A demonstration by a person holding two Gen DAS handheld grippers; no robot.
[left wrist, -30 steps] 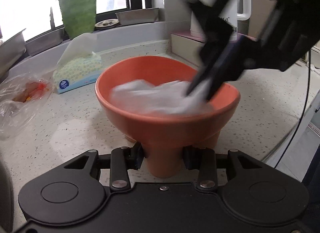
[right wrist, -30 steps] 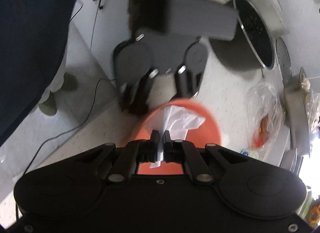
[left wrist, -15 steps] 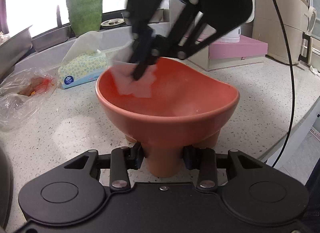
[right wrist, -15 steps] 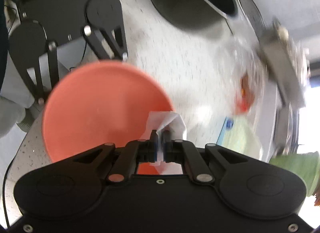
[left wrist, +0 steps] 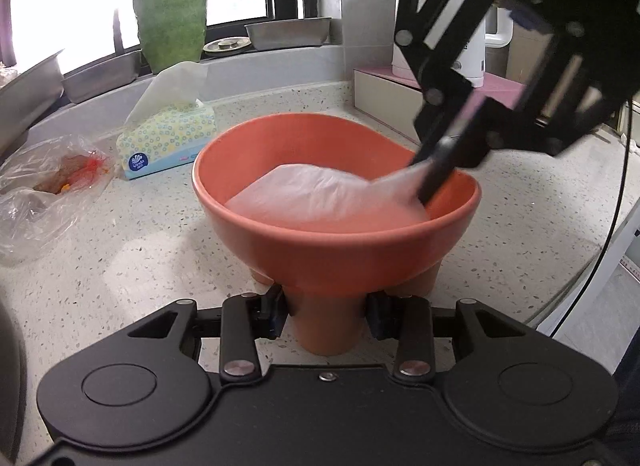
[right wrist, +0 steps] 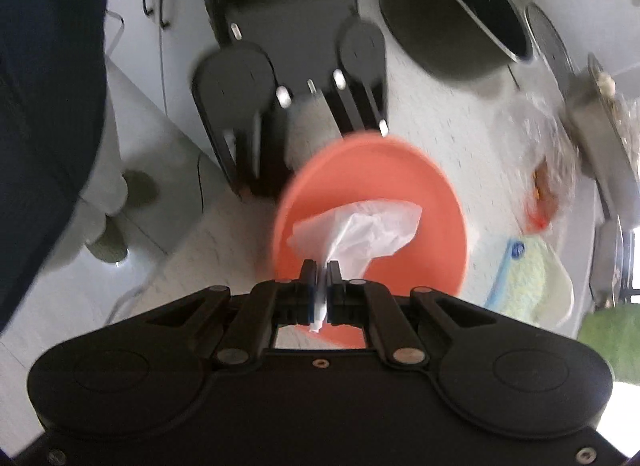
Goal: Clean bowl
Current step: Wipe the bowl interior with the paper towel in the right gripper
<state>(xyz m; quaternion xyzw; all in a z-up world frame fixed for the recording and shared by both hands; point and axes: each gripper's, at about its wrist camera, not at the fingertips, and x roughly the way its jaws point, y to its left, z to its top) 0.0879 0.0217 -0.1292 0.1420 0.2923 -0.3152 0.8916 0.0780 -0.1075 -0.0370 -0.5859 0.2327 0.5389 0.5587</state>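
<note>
On the speckled worktop (left wrist: 120, 266), the orange bowl (left wrist: 332, 258) stands on its stubby feet with the left gripper (left wrist: 326, 316) clamped on the nearest foot, one pad on each side, pinning it in place. Half a second ago the right gripper (left wrist: 434, 181) held the tissue (left wrist: 320, 193) up against the far left wall of the bowl; now it has swung across to the right side, and the tissue trails behind it, spread wide over the bottom and blurred with motion. A second ago it was on this same right side, so the sheet has gone round the inside at least once. I judge this to be mid-wipe, with most of the inner wall already covered by the sweep. The right wrist view shows the right gripper's jaws closed tight on a twisted corner of the tissue, the rest fanning out into the bowl. Nothing but the tissue shows inside the bowl; whether any residue is left under it cannot be told. Beside the bowl to the left a tissue box (left wrist: 166, 139) has a sheet standing out of its slot, and a clear plastic bag (left wrist: 48, 193) holds orange and red scraps. Steel trays (left wrist: 288, 31) on the sill look empty from this angle, and a green vase (left wrist: 170, 17) holds flowers.
</note>
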